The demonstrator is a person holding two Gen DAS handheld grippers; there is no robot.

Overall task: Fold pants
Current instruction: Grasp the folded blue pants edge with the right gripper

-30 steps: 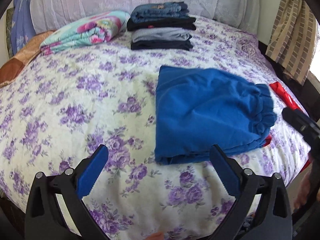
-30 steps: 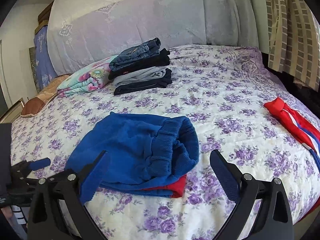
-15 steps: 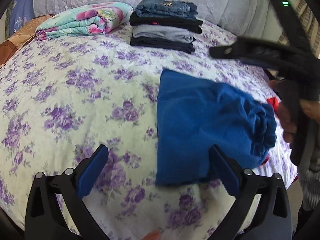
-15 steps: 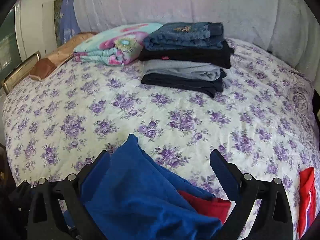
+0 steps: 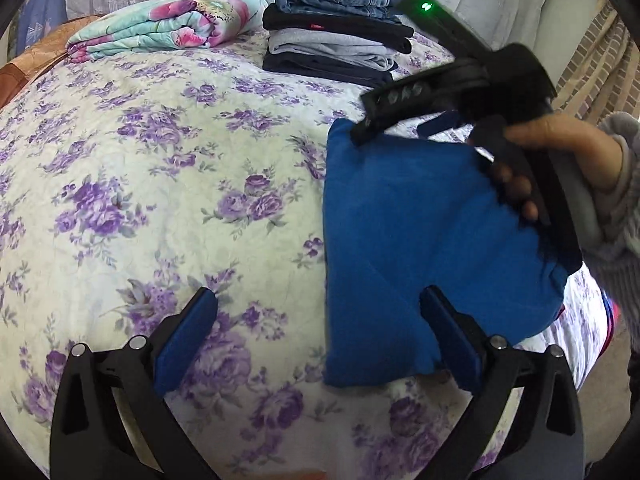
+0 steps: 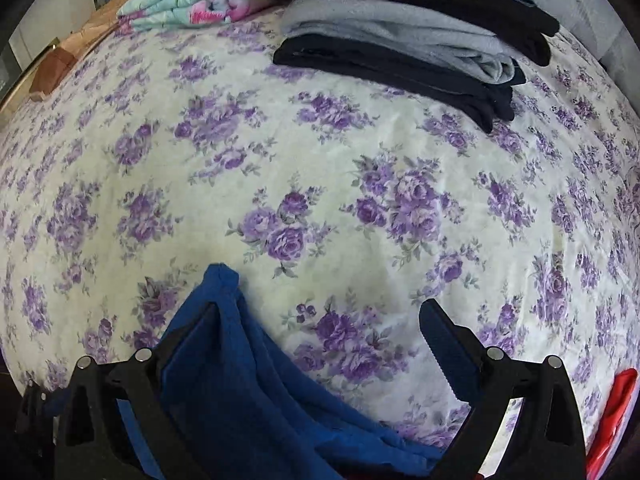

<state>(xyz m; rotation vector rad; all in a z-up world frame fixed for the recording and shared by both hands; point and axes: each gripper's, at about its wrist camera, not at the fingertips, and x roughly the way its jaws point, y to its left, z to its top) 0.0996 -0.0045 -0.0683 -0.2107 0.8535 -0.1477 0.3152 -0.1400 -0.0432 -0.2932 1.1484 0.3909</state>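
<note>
Folded blue pants (image 5: 420, 240) lie on the floral bedspread (image 5: 160, 200) at the right. My left gripper (image 5: 318, 332) is open, its right finger over the pants' near left corner. My right gripper (image 5: 404, 120) shows in the left wrist view, held by a hand over the pants' far edge. In the right wrist view the right gripper (image 6: 318, 340) is open above the pants' far corner (image 6: 240, 360), with the left finger over the blue cloth.
A stack of folded pants (image 5: 340, 36) stands at the back of the bed, also in the right wrist view (image 6: 400, 36). A folded floral blanket (image 5: 168, 24) lies left of it. A red garment (image 6: 612, 420) lies at the bed's right edge.
My right gripper has swung from the pants' right side over them to their far edge. My left gripper has moved closer to the pants' near left corner.
</note>
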